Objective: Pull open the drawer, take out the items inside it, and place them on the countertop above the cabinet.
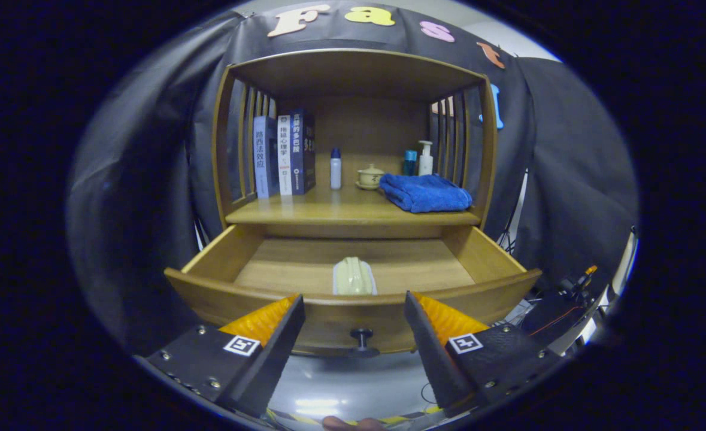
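The wooden drawer (221,254) stands pulled out of the cabinet, its dark round knob (361,333) on the front panel. Inside it lies one pale cream item (353,276) in a clear wrapper, near the front panel at the middle. My gripper (354,301) is open, with nothing between its fingers. The fingertips hover just in front of the drawer's front panel, either side of the knob and slightly above it. The pale item sits just beyond them. The countertop (329,211) above the drawer is bare wood at its front middle.
On the countertop stand several books (284,154) at the left, a small white bottle (335,169), a lidded cup on a saucer (369,176), a folded blue towel (426,193) at the right, and two bottles (418,158) behind it. Slatted sides and a top board enclose the shelf.
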### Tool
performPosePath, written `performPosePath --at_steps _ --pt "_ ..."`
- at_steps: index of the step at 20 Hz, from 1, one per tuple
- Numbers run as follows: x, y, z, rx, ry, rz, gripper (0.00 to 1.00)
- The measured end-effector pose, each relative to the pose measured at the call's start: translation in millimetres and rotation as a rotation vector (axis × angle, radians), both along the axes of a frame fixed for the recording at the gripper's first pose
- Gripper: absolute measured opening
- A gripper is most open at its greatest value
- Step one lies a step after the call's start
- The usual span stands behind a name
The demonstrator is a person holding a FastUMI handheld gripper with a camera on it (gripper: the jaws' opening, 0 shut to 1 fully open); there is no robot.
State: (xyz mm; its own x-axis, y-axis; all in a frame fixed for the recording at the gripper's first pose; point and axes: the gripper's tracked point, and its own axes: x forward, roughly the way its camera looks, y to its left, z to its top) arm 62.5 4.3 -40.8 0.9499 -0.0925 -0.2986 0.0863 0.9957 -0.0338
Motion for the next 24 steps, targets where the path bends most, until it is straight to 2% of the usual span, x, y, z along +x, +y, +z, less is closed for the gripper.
performPosePath --at_steps 5,9,12,16,23,24 --pt "37 5 33 0.067 0.06 0.011 0.99" --pt "68 1 26 0.191 0.207 0.02 0.99" --pt "94 -9 15 0.229 0.278 0.005 1.0" --pt "119 -19 -16 0.166 0.375 -0.027 1.0" --pt "139 -22 -82 0.107 0.554 -0.062 1.0" --pt "141 -20 -83 0.108 0.562 -0.057 0.92"
